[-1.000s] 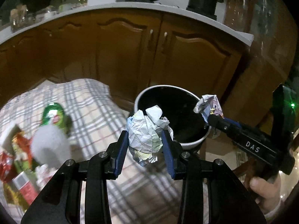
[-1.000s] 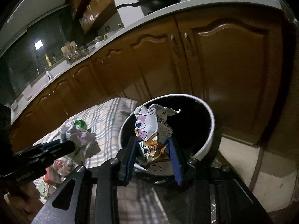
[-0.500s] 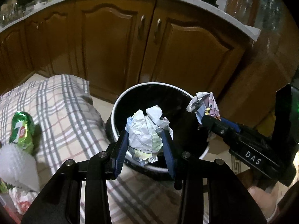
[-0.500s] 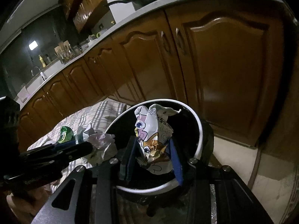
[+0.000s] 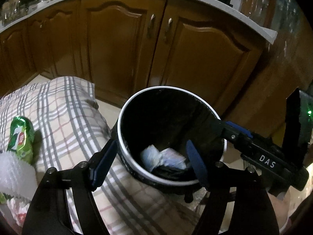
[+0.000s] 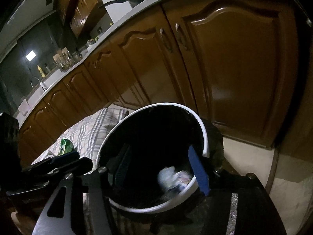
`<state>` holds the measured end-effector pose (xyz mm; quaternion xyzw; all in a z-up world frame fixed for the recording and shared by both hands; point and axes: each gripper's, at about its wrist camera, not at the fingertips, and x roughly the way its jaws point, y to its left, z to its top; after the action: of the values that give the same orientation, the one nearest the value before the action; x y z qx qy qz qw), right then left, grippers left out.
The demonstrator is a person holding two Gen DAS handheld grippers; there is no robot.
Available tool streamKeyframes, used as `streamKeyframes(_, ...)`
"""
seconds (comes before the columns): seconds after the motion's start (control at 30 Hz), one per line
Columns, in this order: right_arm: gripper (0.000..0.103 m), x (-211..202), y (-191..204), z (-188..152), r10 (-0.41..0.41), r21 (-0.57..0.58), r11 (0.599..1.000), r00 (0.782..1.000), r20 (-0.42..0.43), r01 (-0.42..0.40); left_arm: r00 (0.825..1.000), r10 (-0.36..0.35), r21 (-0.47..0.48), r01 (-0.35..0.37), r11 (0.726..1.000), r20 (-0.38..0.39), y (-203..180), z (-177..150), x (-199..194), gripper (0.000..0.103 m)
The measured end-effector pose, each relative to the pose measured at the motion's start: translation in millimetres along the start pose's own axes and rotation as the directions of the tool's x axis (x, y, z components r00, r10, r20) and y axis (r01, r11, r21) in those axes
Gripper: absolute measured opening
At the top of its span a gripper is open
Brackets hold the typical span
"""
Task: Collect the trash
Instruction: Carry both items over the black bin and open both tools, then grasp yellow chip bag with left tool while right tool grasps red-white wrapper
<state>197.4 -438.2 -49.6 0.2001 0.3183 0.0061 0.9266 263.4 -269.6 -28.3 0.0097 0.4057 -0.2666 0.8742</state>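
Note:
A round black bin with a white rim [image 5: 125,113] [image 6: 204,135] stands on the floor by the checked cloth. Crumpled paper trash [image 5: 162,157] [image 6: 173,178] lies at its bottom. My left gripper [image 5: 150,162] is open and empty, its fingers spread over the bin's near rim. My right gripper [image 6: 162,168] is open and empty above the bin's mouth; it also shows in the left wrist view [image 5: 244,139] at the bin's right side.
A green soda can [image 5: 19,137] [image 6: 65,145], a white fluffy lump [image 5: 13,174] and other wrappers [image 5: 17,209] lie on the checked cloth [image 5: 64,117] to the left. Brown cabinet doors [image 5: 121,45] stand close behind the bin. Pale floor tile [image 6: 254,162] lies to the right.
Both grippers have opened and let go of their crumpled paper and wrapper, which now lie inside the bin. Both grippers have moved closer over the bin.

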Motion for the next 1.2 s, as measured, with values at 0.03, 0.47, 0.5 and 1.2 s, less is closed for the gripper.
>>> streamKeyframes(0.03,0.065,-2.8,1.1,-1.8,0.005,0.003,1.000,1.000,0.003,-0.005,1.000,-0.003,-0.003,0.003,1.000,0.005,1.1,-1.9,-3.4,0.075)
streamKeyframes(0.47,0.085,-28.9,39.2,-30.3,0.074,-0.010,0.997,0.997,0.028,-0.074,0.999,0.023,-0.074,-0.020,0.997,0.044,35.7,-55.7,-71.3,0.075)
streamKeyframes(0.5,0.085,-30.1,44.2,-33.4,0.082,-0.016,0.997,0.996,0.024,-0.081,0.998,0.031,-0.080,-0.027,0.996,0.050,40.4,-60.7,-78.7,0.075)
streamKeyframes(1.2,0.085,-43.8,146.8,-85.9,0.210,-0.168,0.962,0.976,-0.057,-0.217,0.974,0.199,-0.254,-0.167,0.953,0.106,134.4,-143.6,-182.9,0.075)
